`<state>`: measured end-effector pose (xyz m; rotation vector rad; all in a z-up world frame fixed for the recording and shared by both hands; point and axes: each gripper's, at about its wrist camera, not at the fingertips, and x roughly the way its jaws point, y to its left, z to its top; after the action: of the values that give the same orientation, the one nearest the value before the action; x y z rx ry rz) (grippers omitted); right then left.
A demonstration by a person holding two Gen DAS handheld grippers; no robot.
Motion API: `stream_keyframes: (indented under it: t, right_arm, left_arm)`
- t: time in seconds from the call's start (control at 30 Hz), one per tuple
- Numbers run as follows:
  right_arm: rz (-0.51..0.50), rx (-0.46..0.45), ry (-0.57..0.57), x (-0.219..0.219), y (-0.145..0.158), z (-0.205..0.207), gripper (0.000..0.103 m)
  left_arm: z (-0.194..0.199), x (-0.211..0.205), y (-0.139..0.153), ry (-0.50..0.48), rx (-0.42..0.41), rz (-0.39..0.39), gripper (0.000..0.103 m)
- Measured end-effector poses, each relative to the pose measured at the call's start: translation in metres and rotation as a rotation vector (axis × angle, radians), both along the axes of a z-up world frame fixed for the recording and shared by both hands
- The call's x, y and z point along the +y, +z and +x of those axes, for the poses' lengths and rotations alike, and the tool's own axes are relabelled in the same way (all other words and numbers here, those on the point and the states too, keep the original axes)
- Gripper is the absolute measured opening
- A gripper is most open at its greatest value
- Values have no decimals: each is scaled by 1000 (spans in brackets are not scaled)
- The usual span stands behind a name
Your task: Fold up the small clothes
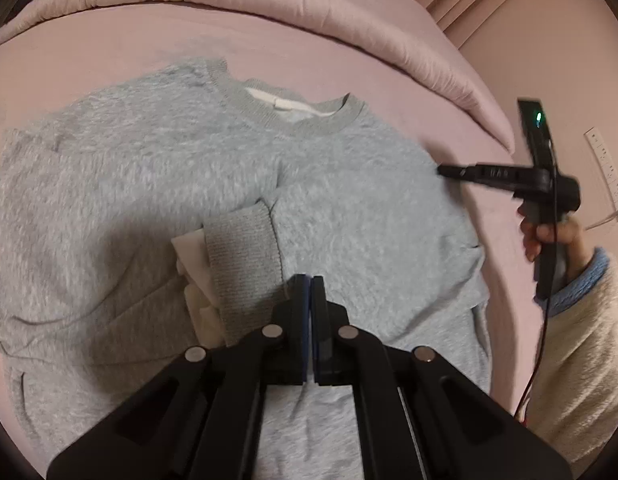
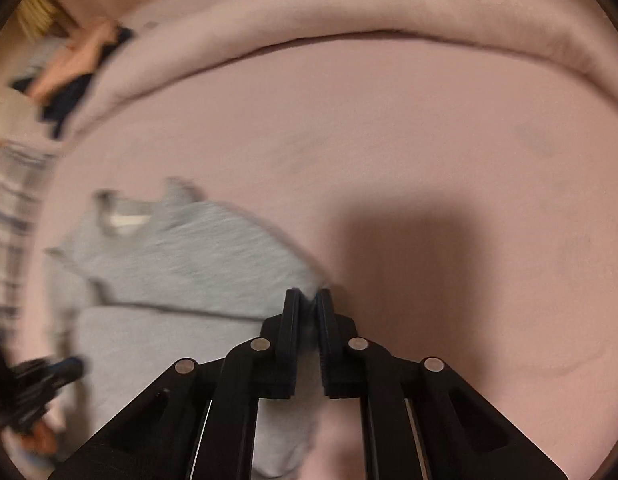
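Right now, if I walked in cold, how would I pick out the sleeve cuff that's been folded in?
Start at the pink bed and find the fuzzy grey sweatshirt spread flat on it. Near its middle, below the neckline, lies the ribbed cuff. Its tight ridged knit stands out from the fluffy fabric around it, and white lining shows beside it.

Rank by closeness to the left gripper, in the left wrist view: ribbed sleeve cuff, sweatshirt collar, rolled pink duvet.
From the left gripper:
1. ribbed sleeve cuff, just left of the tips.
2. sweatshirt collar, straight ahead, mid-bed.
3. rolled pink duvet, along the far edge.
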<state>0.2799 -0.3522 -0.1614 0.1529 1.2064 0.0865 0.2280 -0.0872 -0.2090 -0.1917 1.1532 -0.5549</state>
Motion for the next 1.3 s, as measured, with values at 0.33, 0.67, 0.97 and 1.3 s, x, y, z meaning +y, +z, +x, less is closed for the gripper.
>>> stream_keyframes:
  t: [0.33,0.67,0.97,1.3]
  right_arm:
    - [-18,-151,-46,1,32,-35,4]
    - [4,-56,196,61,-1,-120,5]
    - [106,-148,141,44,32,-140,41]
    - [7,-114,214,113,-22,-107,42]
  left_arm:
    - [2,24,0,59,18,27,8]
    - [13,38,-7,102,61,-29,7]
    - [-1,92,21,208,17,-27,39]
    - [-12,94,-14,228,10,159,52]
